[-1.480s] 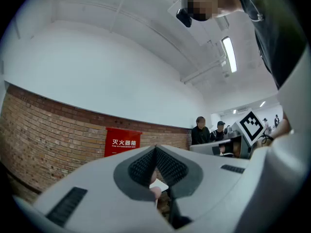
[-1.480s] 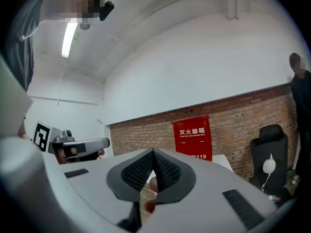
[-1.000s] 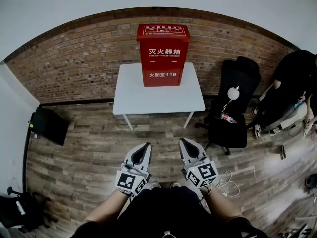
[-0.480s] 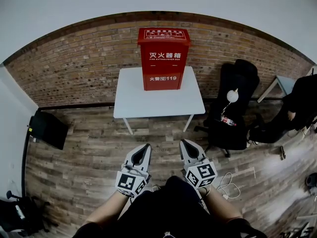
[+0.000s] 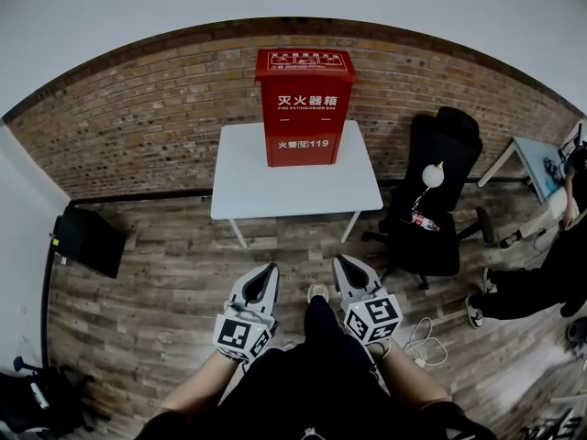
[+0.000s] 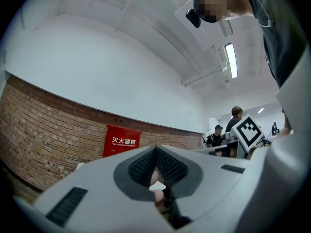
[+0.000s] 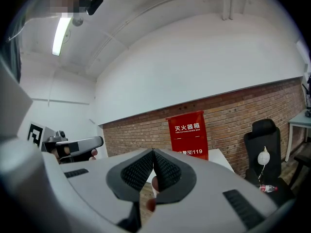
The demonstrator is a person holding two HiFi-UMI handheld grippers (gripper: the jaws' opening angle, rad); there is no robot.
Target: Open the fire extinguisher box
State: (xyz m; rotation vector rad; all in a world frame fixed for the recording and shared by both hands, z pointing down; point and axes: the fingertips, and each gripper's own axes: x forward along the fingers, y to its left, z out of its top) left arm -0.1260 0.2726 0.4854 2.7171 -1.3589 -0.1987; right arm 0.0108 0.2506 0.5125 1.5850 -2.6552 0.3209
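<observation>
At rear edge of table point(image 5: 248, 186), fire extinguisher box point(image 5: 305, 108) stands shut; left gripper point(image 5: 268, 271), right gripper point(image 5: 341, 262) clenched empty; tugging might topple it.

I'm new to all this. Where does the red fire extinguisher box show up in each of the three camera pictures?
Head view: red box at top centre, standing on the white table.
Left gripper view: red box left of centre, below the middle.
Right gripper view: red box just right of centre.
Shared landmark: the brick wall directly behind the box in all three.
</observation>
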